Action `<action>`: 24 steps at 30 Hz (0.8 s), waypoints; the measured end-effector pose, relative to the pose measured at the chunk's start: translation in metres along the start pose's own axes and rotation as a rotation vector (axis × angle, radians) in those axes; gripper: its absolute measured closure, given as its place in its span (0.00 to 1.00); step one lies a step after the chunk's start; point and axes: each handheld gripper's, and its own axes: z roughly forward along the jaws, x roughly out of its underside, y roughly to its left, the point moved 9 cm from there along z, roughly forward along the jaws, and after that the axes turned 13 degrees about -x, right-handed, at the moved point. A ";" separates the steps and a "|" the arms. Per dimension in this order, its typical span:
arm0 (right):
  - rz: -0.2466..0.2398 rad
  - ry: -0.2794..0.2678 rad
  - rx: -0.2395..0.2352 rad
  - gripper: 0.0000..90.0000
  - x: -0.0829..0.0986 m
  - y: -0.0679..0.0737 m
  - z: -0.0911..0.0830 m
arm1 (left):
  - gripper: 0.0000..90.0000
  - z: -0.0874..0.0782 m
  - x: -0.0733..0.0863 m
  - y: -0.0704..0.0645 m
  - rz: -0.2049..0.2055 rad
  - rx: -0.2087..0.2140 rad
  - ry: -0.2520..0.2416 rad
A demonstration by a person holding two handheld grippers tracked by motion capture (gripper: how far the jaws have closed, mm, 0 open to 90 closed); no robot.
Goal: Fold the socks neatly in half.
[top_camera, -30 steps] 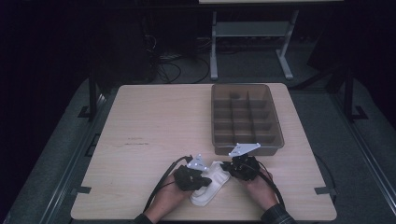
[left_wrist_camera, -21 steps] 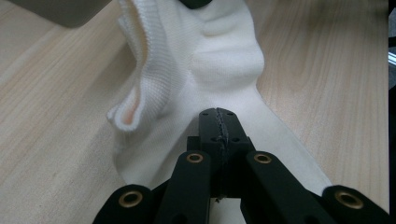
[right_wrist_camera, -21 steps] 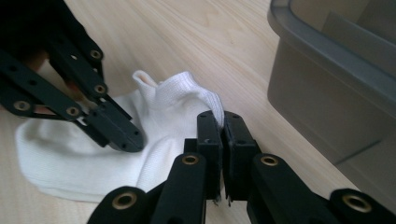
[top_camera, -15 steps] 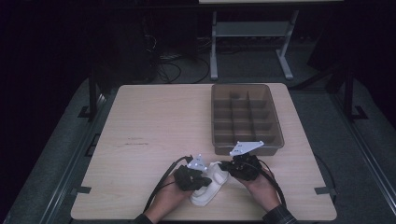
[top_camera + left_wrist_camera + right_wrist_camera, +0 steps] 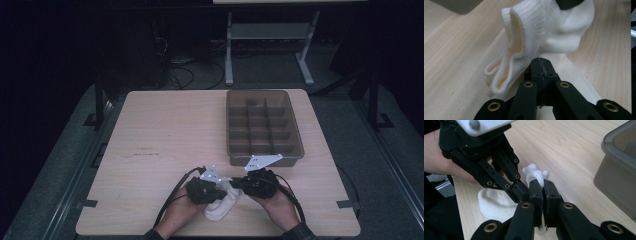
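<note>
Sock (image 5: 220,204) partly hidden between both clamped hand-held grippers.

The sock (image 5: 220,205) lies on the table (image 5: 165,135) near its front edge, the divided tray (image 5: 263,127) behind it to the right.

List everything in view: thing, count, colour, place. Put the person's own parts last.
table: one, light wood, centre of the high view.
compartment tray: one, grey-brown, far right part of the table.
knitted sock: one, white, near edge of the table, pinched by both grippers.
metal stand: one, pale grey, on the floor beyond the table.
left gripper: one, black, shut on the sock.
right gripper: one, black, shut on the sock.
hands: two, at the near edge.
</note>
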 end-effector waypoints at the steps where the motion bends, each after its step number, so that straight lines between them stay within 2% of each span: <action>1: 0.003 0.002 -0.001 0.97 0.000 0.000 0.001 | 1.00 0.000 0.000 0.000 0.003 -0.001 -0.005; 3: 0.003 0.005 0.005 0.97 0.001 0.000 0.001 | 1.00 -0.001 0.000 0.000 -0.002 0.001 -0.012; 7: 0.000 -0.006 0.008 0.96 0.000 -0.002 0.000 | 1.00 -0.010 -0.007 0.000 -0.016 0.008 -0.063; 11: -0.005 -0.008 0.014 0.97 0.000 -0.005 -0.002 | 1.00 -0.025 -0.006 -0.002 0.003 -0.008 -0.079; 18: 0.008 -0.010 0.026 0.97 0.001 -0.008 -0.003 | 1.00 -0.049 0.015 -0.007 0.018 -0.045 -0.060; 21: 0.011 -0.009 0.029 0.96 0.001 -0.010 -0.003 | 1.00 -0.052 0.022 -0.011 0.015 -0.054 -0.057; 24: 0.014 -0.008 0.035 0.97 0.001 -0.011 -0.004 | 1.00 -0.048 0.029 -0.013 0.035 -0.056 -0.020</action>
